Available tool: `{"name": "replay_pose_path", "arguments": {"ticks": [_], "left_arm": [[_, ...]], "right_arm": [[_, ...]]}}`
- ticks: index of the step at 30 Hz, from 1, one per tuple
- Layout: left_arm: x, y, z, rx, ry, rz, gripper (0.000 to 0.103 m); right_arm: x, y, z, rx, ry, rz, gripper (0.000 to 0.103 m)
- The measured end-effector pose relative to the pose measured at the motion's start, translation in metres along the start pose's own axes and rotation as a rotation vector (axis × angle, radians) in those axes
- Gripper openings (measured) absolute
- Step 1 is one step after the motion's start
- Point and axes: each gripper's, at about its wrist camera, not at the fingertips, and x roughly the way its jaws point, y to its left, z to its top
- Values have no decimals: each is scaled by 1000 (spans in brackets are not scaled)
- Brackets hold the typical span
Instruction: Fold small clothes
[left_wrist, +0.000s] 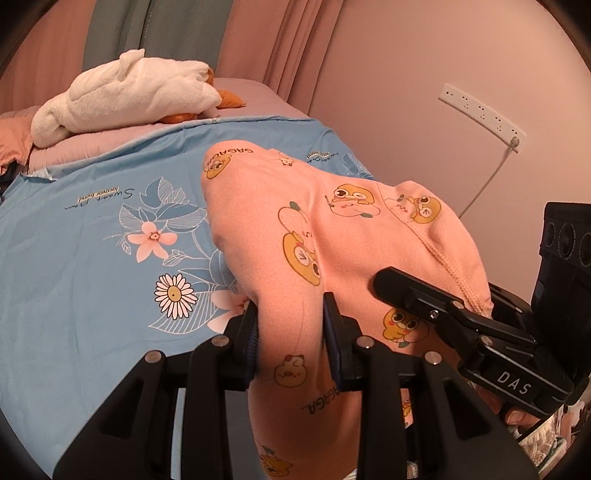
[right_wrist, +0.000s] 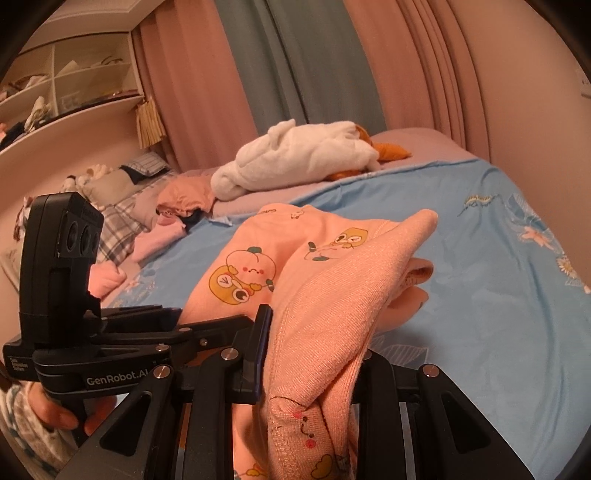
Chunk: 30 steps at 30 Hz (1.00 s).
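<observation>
peach cartoon-print cotton garment (left_wrist: 332, 236) hangs bunched above the blue floral bed sheet (left_wrist: 85, 266); your left gripper (left_wrist: 290, 339) fingers pinch one fold, and your right gripper (right_wrist: 314, 350) fingers pinch its stitched edge alongside.

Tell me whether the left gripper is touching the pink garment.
Touching. The left wrist view shows the left gripper with both pads pressed on a fold of the pink garment.
</observation>
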Motion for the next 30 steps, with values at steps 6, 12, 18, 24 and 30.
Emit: {"name": "replay_pose_path", "arguments": {"ticks": [6, 12, 18, 24, 30], "left_arm": [[-4, -10, 2, 23, -17, 4, 30], [-5, -17, 5, 48, -28, 13, 30], [-3, -20, 8, 64, -31, 14, 30], [2, -23, 11, 79, -27, 21, 30], [9, -26, 15, 86, -23, 30, 30]], "right_arm": [[-10, 1, -2, -22, -31, -19, 28], [-15, 0, -1, -29, -50, -27, 28], [-20, 1, -1, -39, -64, -40, 28], [-20, 0, -1, -33, -70, -42, 28], [-19, -1, -1, -30, -72, -46, 28]]}}
